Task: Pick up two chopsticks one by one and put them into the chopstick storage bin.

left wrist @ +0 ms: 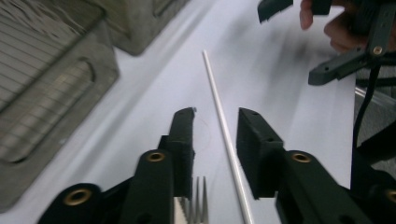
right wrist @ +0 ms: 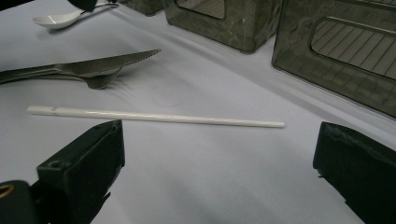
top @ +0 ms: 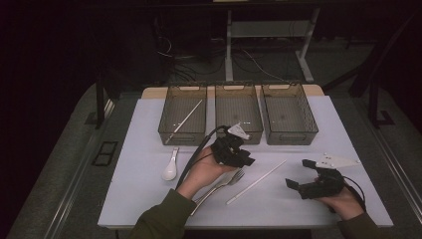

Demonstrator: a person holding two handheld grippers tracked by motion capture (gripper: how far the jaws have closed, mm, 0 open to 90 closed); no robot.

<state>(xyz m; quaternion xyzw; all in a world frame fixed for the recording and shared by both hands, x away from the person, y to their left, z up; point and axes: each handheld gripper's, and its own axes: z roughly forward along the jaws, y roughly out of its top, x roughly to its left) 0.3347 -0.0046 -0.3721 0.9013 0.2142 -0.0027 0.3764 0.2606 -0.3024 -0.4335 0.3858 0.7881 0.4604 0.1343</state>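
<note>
Right hand-held gripper (top: 297,174): black plastic, two blocky matte jaws, grey three-cornered plate on top, held at the near right of the bench; jaws stand wide apart with nothing between them.

Bench (top: 139,199): flat, pale lilac-white sheet surface, smooth and matte, rectangular.

White slender chopstick (top: 257,182): straight thin rod, smooth and glossy, squared at one end, lying loose at a slant on the bench between the two hands. In the left gripper view the chopstick (left wrist: 224,130) runs between the two jaws, nearer the right-hand jaw; the pads do not press on it.

Silver metal fork (top: 226,182) and serrated silver metal knife (right wrist: 93,67): polished steel, lying together, the knife blade resting across the fork's bowl, just left of the chopstick and under the left hand. Fork tines show at the bottom of the left gripper view.

Left hand-held gripper (top: 247,160): black plastic with brass-coloured pivot rivets, black cable trailing; held low over the middle of the bench, jaws partly apart around the chopstick, not clamped.

White ceramic soup spoon (top: 170,168): glossy, deep oval bowl, short handle, lying left of the fork.

Three smoky translucent plastic bins (top: 238,113): rectangular, ribbed floors, cut-out handles, set side by side at the far edge. Left bin holds a second white chopstick (top: 185,120), lying diagonally.

No readable writing or labels.
</note>
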